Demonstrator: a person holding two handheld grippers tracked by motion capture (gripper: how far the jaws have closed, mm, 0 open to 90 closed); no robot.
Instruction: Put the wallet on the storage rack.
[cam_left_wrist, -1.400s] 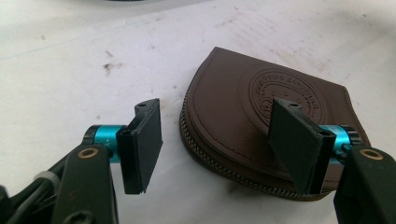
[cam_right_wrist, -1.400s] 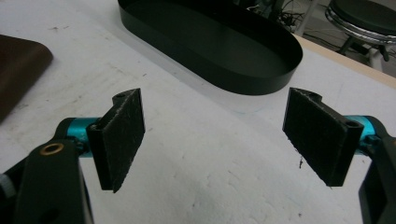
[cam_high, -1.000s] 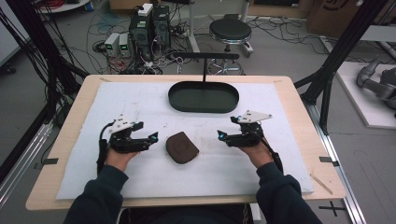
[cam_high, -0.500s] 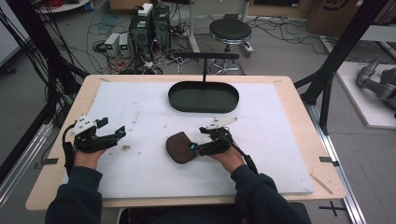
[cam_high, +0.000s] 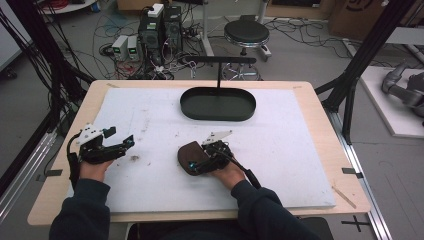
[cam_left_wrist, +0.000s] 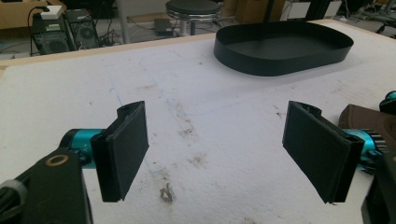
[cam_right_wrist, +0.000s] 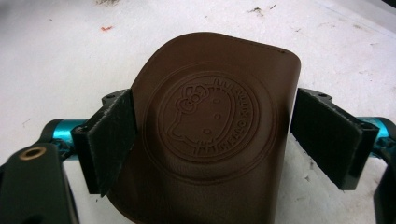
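Observation:
A brown leather pouch (cam_high: 186, 154) with an embossed cartoon-cat emblem lies flat on the white mat, front of centre. My right gripper (cam_high: 196, 161) reaches over it from the right, with the pouch (cam_right_wrist: 210, 126) between its jaws. Those jaws have just been opening wider. The left pad sits at the pouch's edge, and a gap shows at the right pad. My left gripper (cam_high: 125, 144) hovers over the left part of the mat, open and with nothing in it (cam_left_wrist: 217, 149). The pouch's corner (cam_left_wrist: 369, 119) shows at the right edge of the left gripper view.
A black oval tray (cam_high: 218, 116) with an upright T-shaped stand stands at the back centre of the mat, and its wall (cam_left_wrist: 280, 63) shows in the left gripper view. The white mat (cam_high: 290, 145) is stained with small marks. Beyond the table are computers, cables and a stool.
My right gripper moved left and down from beside the pouch to straddle it. My left gripper swung out from near the pouch to the left side of the mat, then stayed there.

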